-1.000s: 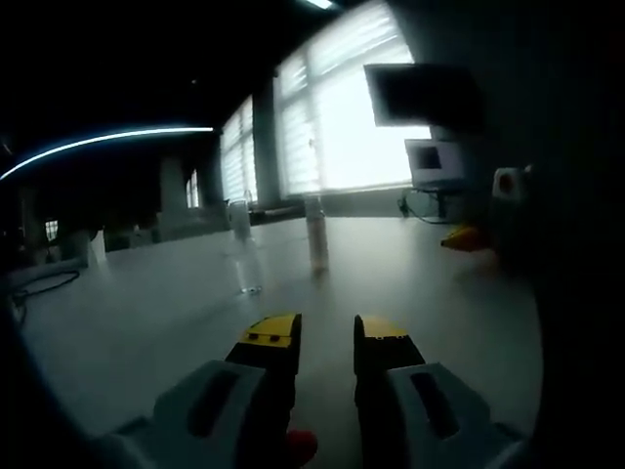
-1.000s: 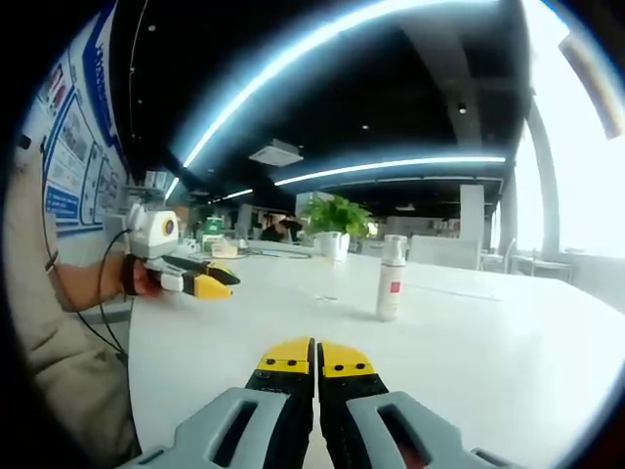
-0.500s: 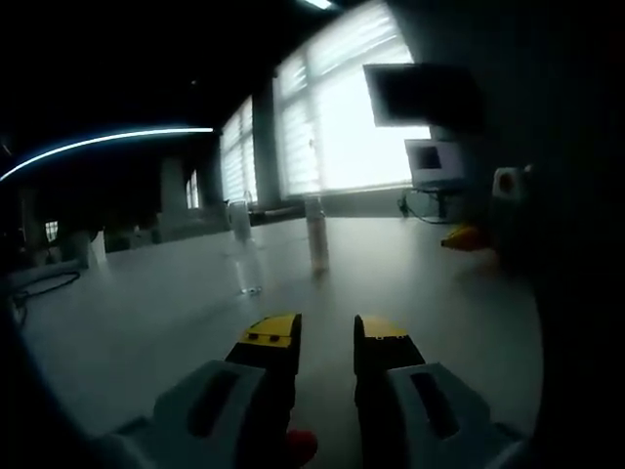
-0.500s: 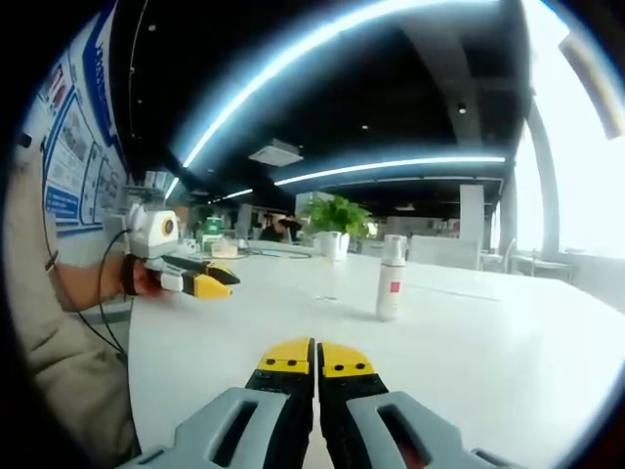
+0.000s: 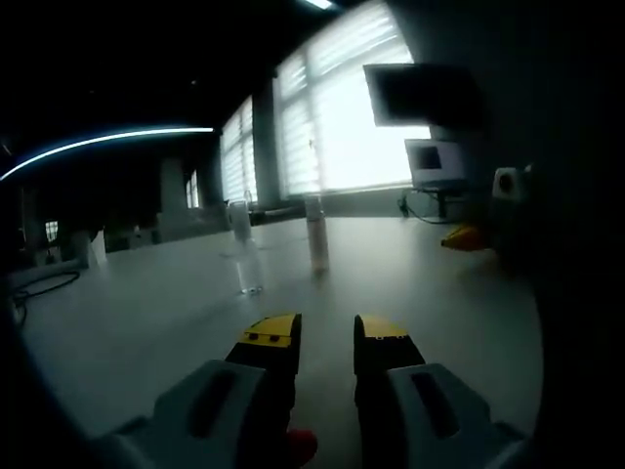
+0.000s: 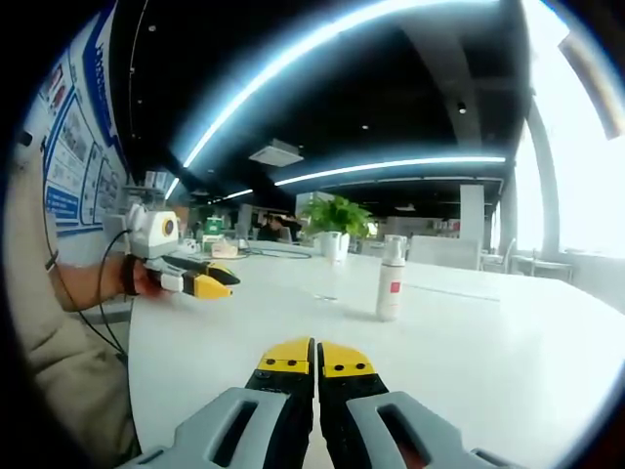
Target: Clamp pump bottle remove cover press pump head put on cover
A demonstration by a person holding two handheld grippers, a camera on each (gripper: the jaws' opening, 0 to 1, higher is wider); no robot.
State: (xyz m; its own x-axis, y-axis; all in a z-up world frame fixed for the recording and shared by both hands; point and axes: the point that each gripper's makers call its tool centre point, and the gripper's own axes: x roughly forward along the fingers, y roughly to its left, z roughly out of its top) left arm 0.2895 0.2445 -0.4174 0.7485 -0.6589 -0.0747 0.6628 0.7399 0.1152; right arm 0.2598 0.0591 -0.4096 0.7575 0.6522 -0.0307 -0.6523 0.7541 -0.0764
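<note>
Right gripper view: right gripper (image 6: 315, 360) jaws together, empty; pump bottle (image 6: 391, 279) upright mid-table (image 6: 488, 362), well ahead, likely staged for clamping. Left gripper (image 5: 326, 332) slightly parted, empty, bottle ahead.

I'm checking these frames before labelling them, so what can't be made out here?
- Pump bottle: its label is too small to read in the right gripper view; in the left gripper view the bottle is dim against the bright window.
- Clear cover: barely visible in the backlit left gripper view.
- Left gripper: its jaw gap is too small to judge in the right gripper view.
</note>
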